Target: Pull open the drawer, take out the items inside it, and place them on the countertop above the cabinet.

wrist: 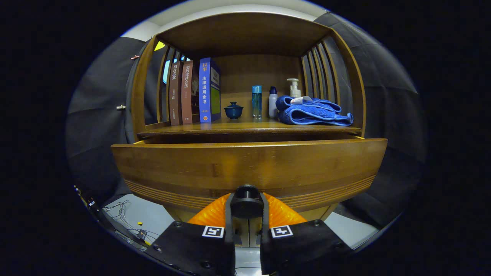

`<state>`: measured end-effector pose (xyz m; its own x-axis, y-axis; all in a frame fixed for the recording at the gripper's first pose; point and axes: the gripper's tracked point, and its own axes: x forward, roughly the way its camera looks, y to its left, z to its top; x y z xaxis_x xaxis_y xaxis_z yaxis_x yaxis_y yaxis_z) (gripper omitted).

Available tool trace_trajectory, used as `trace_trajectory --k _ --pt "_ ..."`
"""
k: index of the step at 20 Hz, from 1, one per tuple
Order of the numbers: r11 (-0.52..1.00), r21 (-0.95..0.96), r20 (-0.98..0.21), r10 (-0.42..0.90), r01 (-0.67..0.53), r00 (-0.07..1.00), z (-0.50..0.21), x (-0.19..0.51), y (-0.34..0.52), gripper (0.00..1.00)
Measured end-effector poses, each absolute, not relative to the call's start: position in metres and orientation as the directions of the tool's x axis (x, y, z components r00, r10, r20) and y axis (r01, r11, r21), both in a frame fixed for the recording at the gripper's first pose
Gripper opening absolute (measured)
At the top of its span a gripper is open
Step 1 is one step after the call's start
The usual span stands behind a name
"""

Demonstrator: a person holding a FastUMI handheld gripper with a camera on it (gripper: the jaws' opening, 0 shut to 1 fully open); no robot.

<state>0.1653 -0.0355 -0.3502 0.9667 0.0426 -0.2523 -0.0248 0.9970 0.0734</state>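
Nearest of all, the gripper (246, 209) has its two fingers pressed against the sides of a dark round knob (246, 200), one finger on each flank, so it is pinching that knob. The knob sits low on the middle of the drawer front (249, 165), a broad wooden panel with fine grooves along its lower part. The drawer is pulled part of the way out from the cabinet; a dark gap shows between the top of its front and the countertop (245, 127) above. What lies inside the drawer is hidden behind the panel.

On the countertop, under a wooden canopy with slatted sides, three books (193, 92) stand upright toward the left. Beside them is a small dark blue lidded cup (233, 110), then a tall clear blue bottle (256, 101), then a white bottle with a blue cap (272, 102). To the right rests a folded blue towel (312, 111), with a pump bottle (294, 88) standing just behind it.

Below the cabinet, on the left, thin wires (122, 216) lie on a pale floor.
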Motion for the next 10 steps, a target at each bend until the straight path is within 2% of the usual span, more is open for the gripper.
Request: trace_trajectory --k 10 --pt "0.992 0.119 -0.250 0.065 -0.036 0.966 -0.349 0.126 -0.038 0.29"
